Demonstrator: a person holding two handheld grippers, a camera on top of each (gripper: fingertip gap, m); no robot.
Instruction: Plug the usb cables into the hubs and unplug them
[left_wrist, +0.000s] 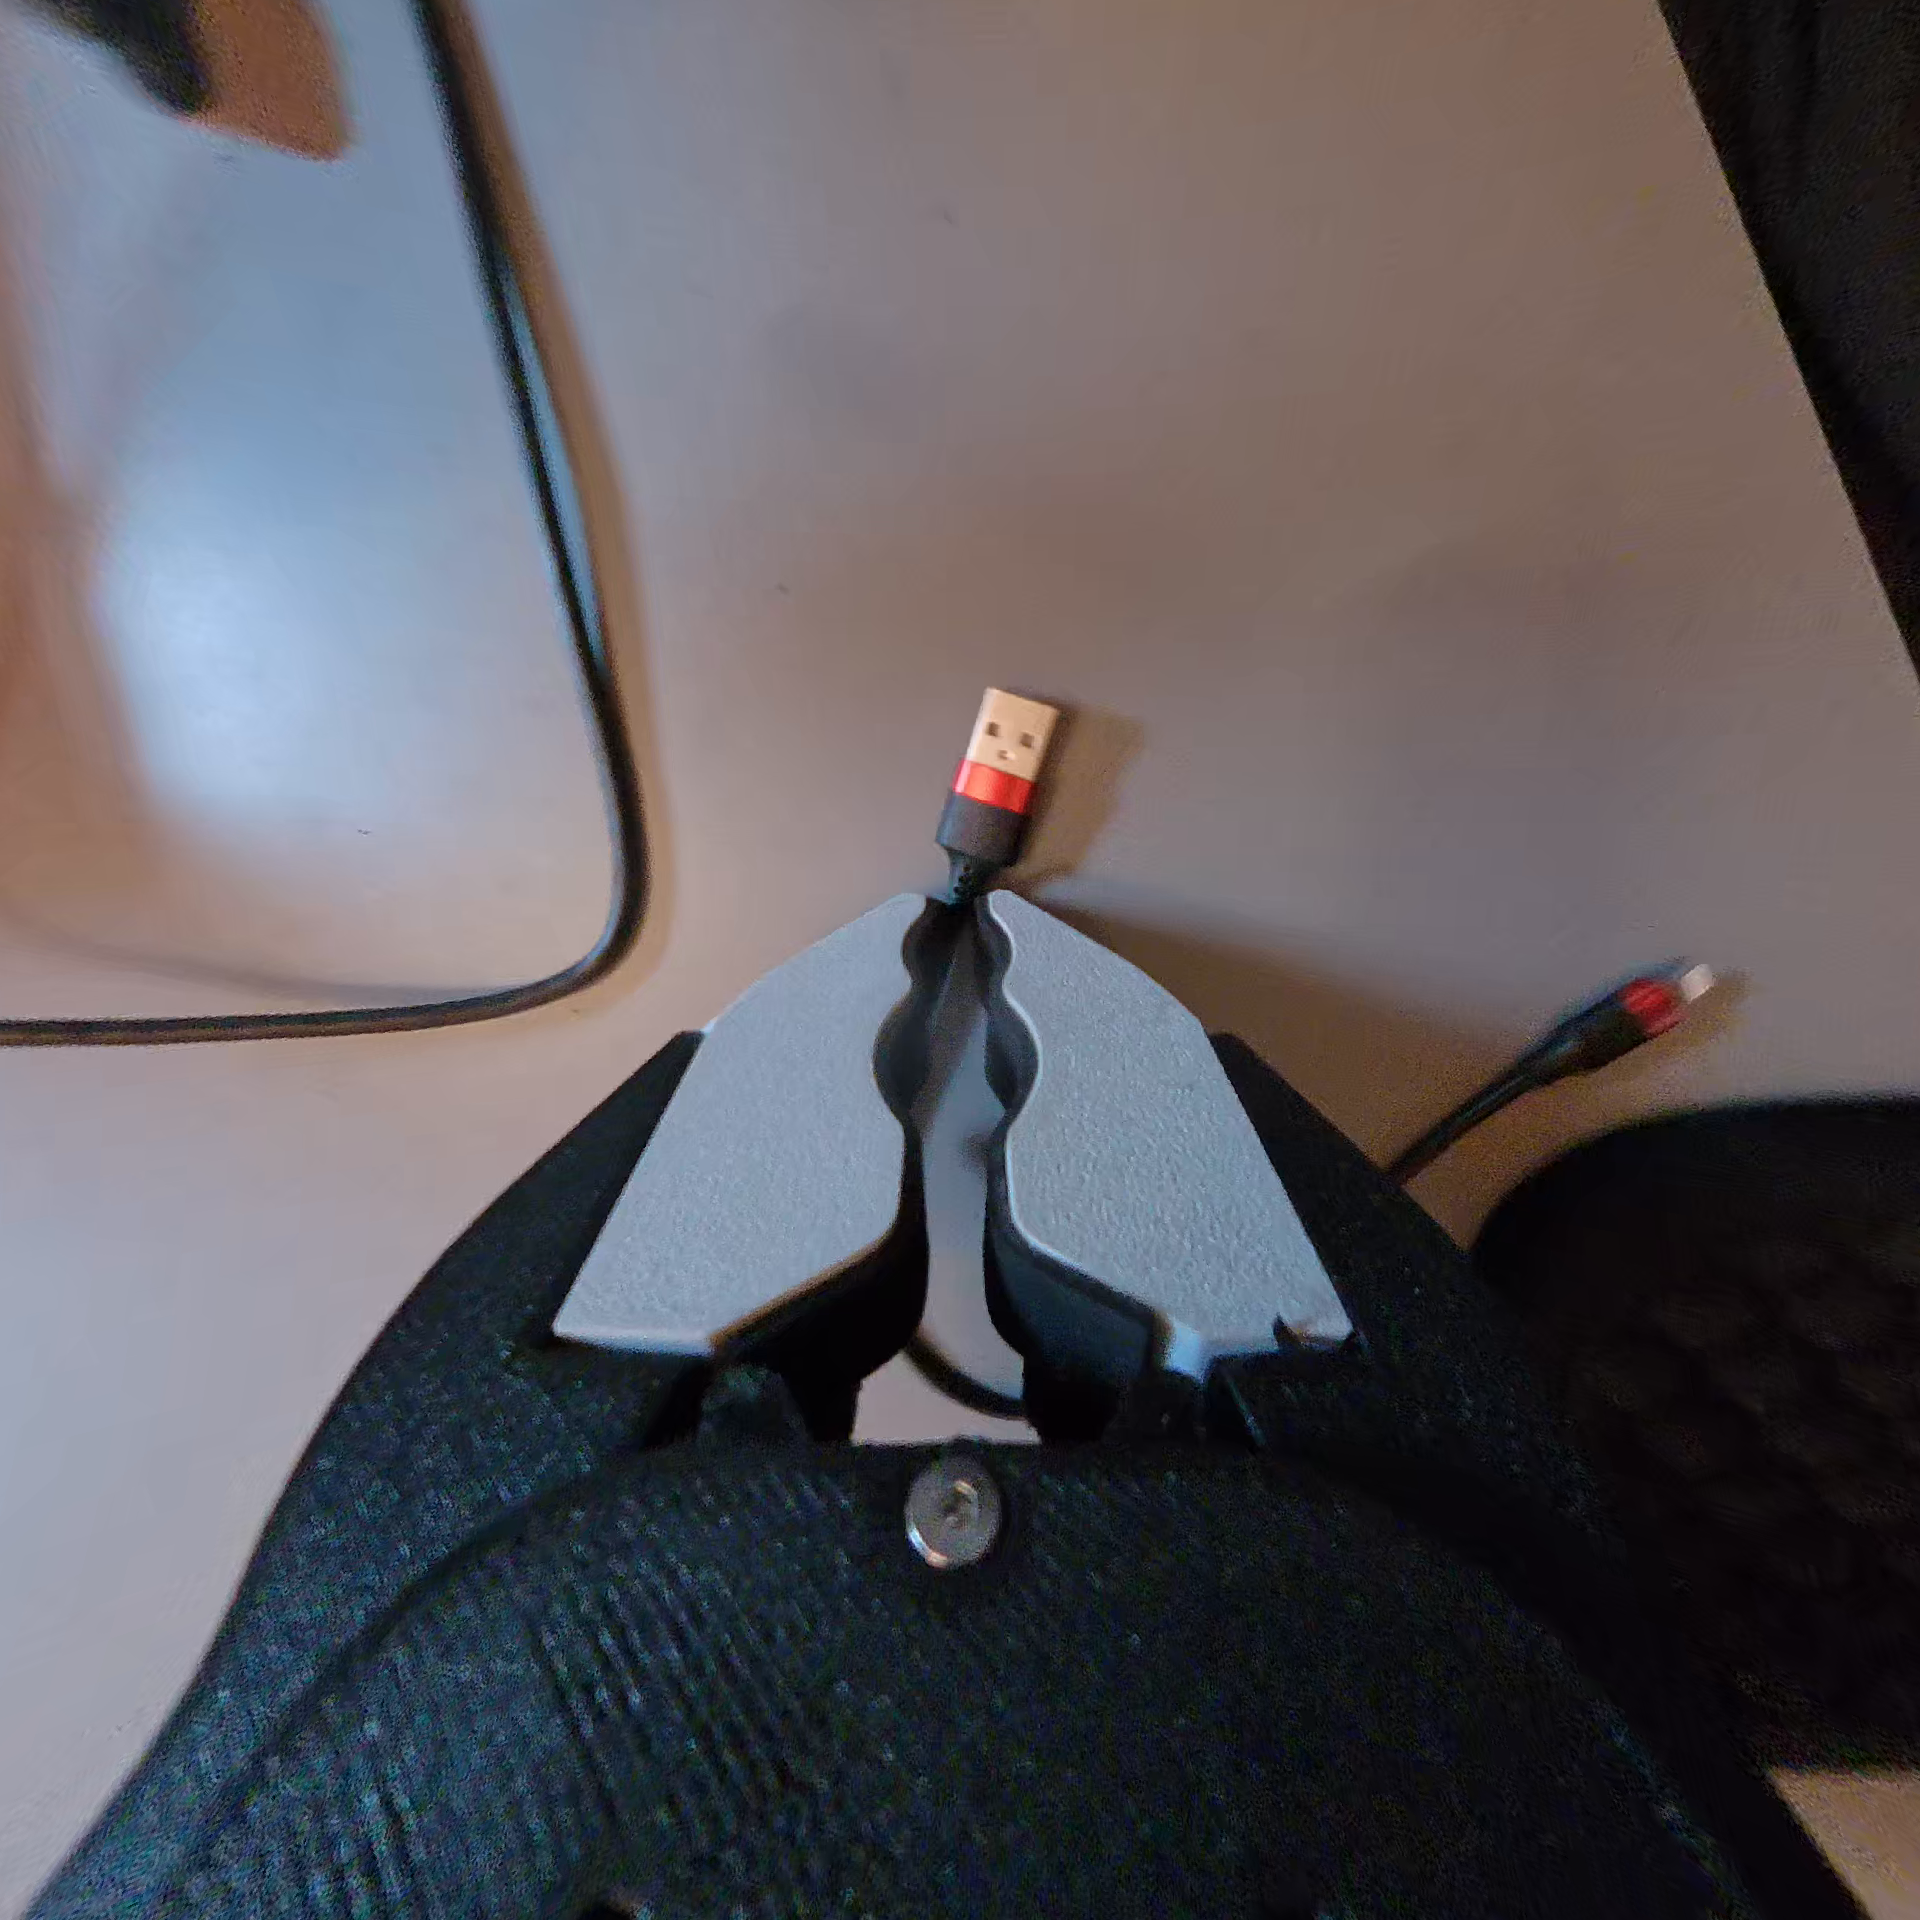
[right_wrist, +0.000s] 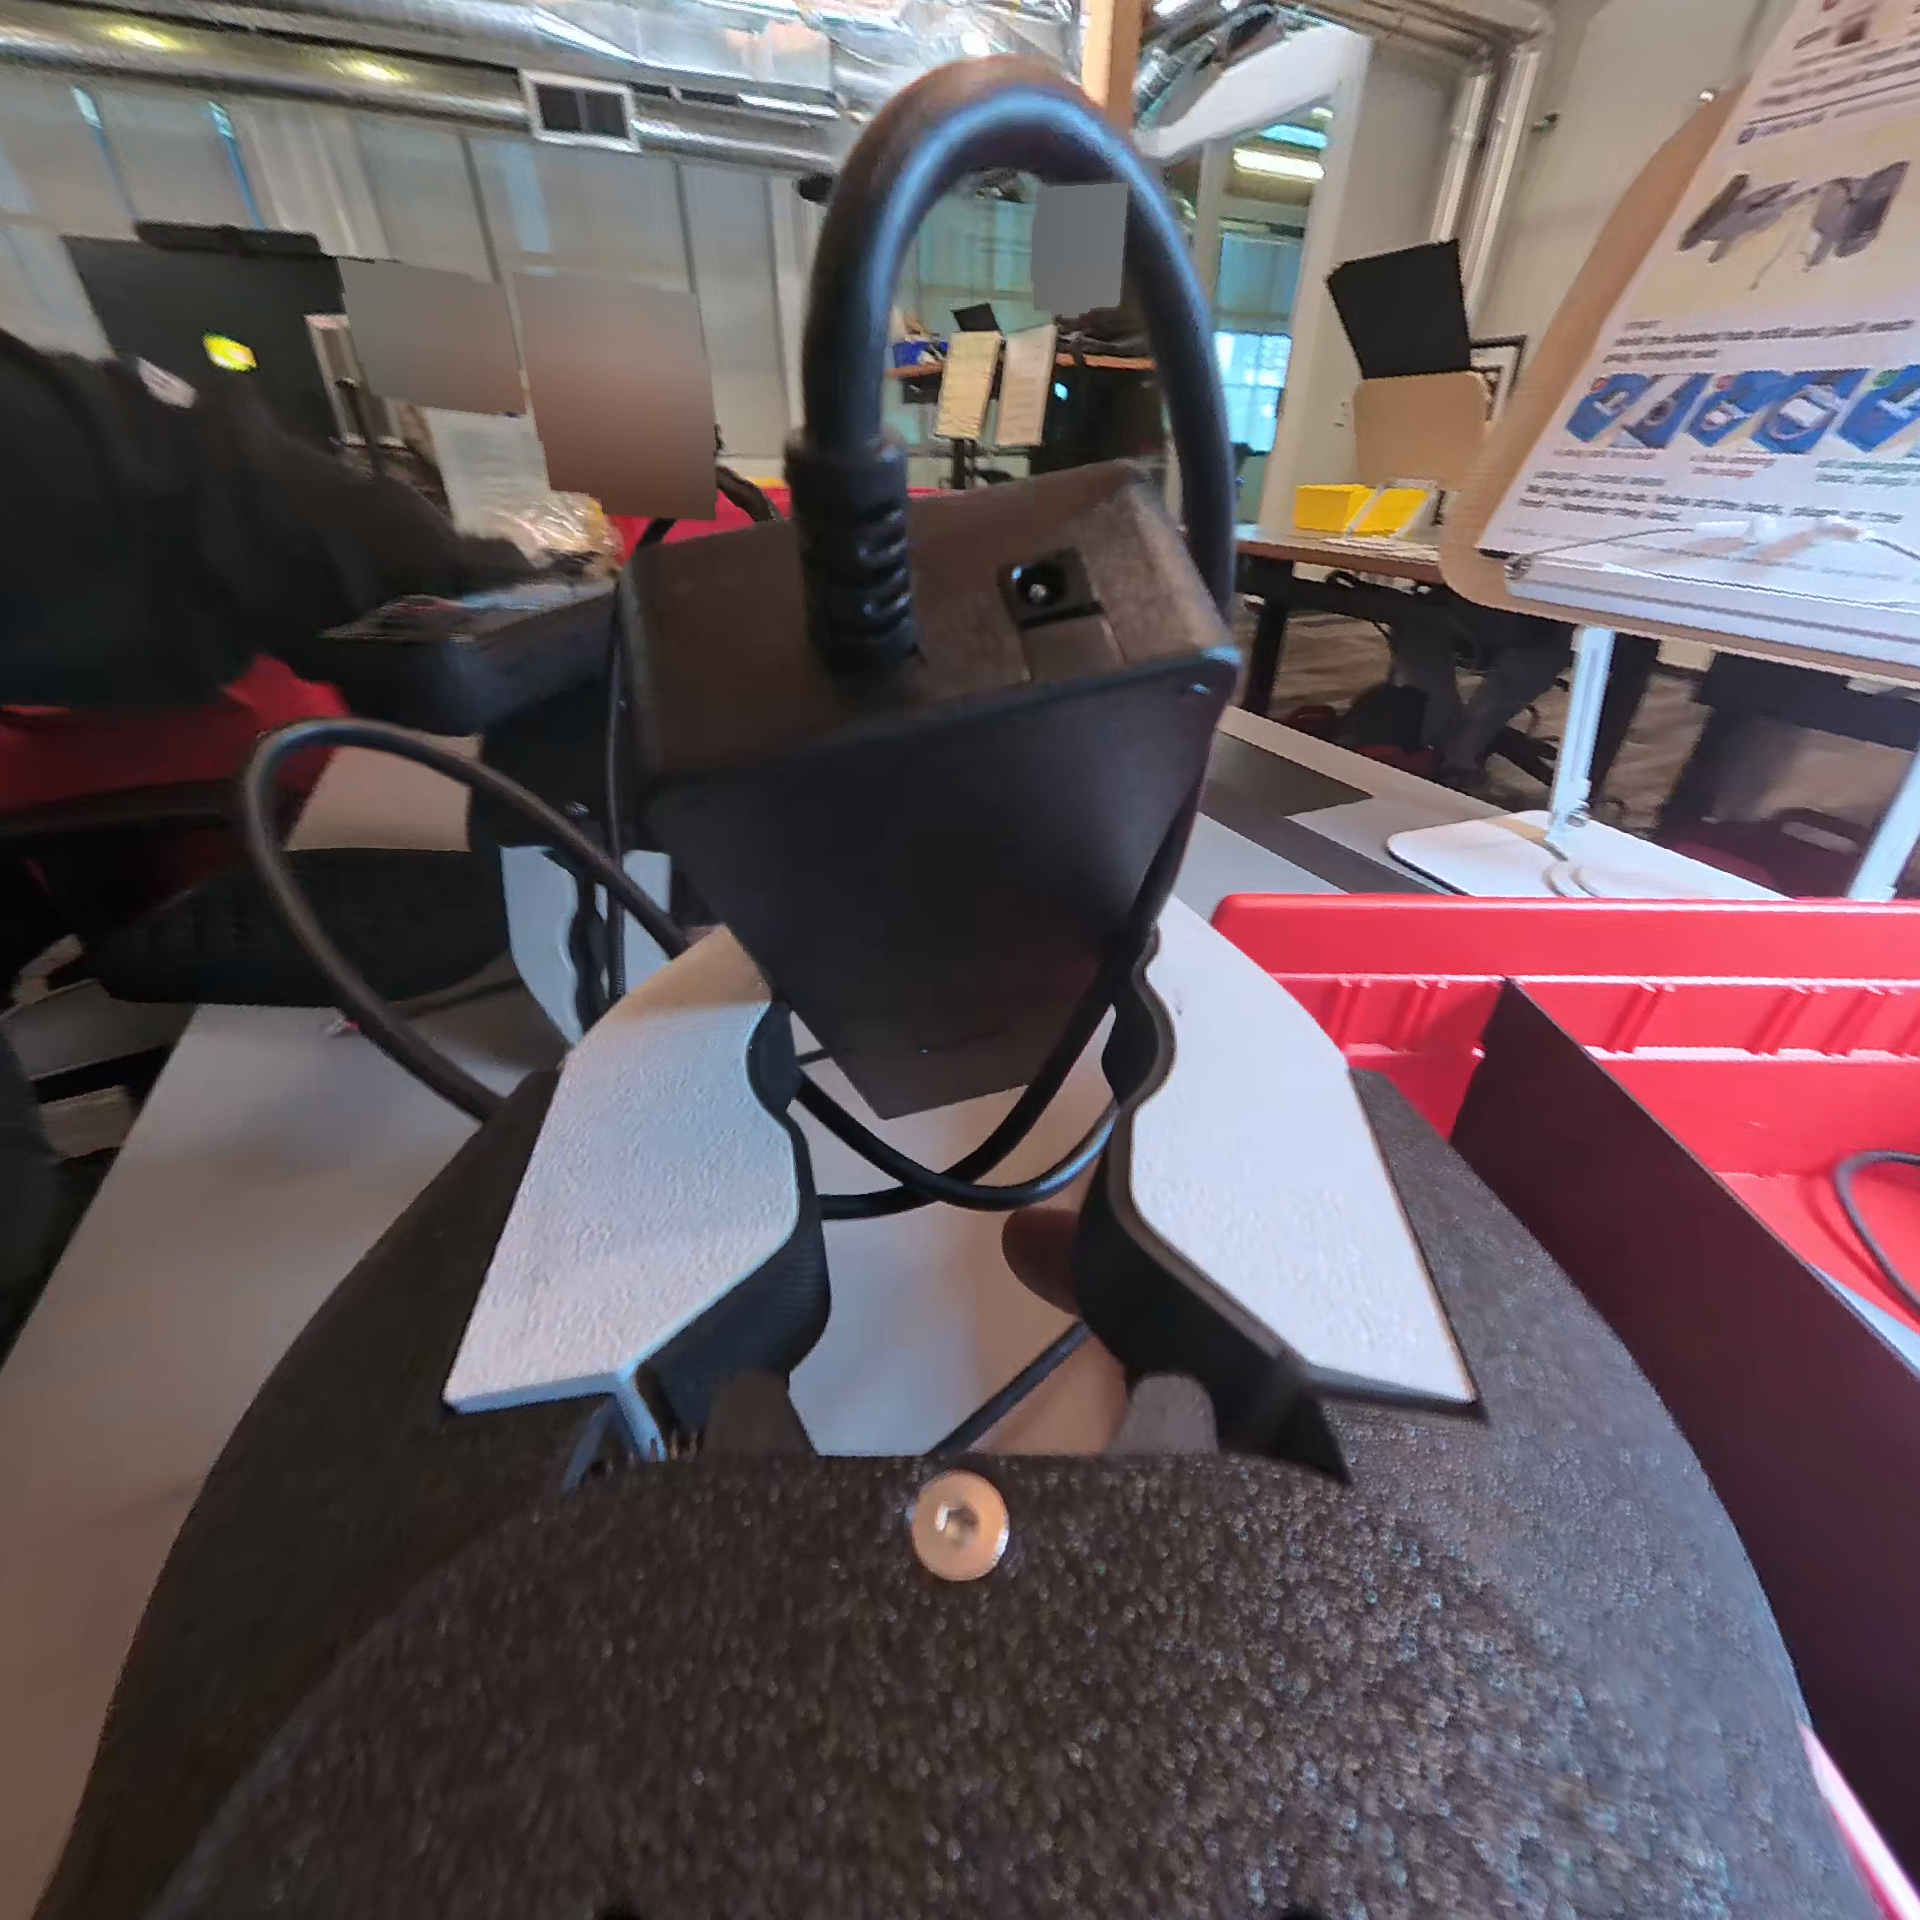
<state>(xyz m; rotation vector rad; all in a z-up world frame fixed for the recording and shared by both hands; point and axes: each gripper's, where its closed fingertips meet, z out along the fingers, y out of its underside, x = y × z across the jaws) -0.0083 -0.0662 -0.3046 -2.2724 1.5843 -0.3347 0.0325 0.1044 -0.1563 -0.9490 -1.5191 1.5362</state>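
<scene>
Grainy black plastic housing fills the bottom of both wrist views, each with one steel screw. On my left gripper (left_wrist: 961, 904), the pebbled grey fingers (left_wrist: 790, 1101) are pinched shut on a braided black USB cable (left_wrist: 961, 883) just behind its plug (left_wrist: 1003, 764), a red-collared metal tip pointing away over the smooth beige counter (left_wrist: 1299, 520). A second red-collared plug (left_wrist: 1652, 1003) lies near, to the right. My right gripper (right_wrist: 956, 997) is raised and level, its wavy-edged fingers (right_wrist: 644, 1164) clamping a boxy matte black hub (right_wrist: 935, 831) by its lower corner; the hub's thick rubbery cord (right_wrist: 997, 135) arches overhead. Red bins (right_wrist: 1558, 997) sit alongside.
</scene>
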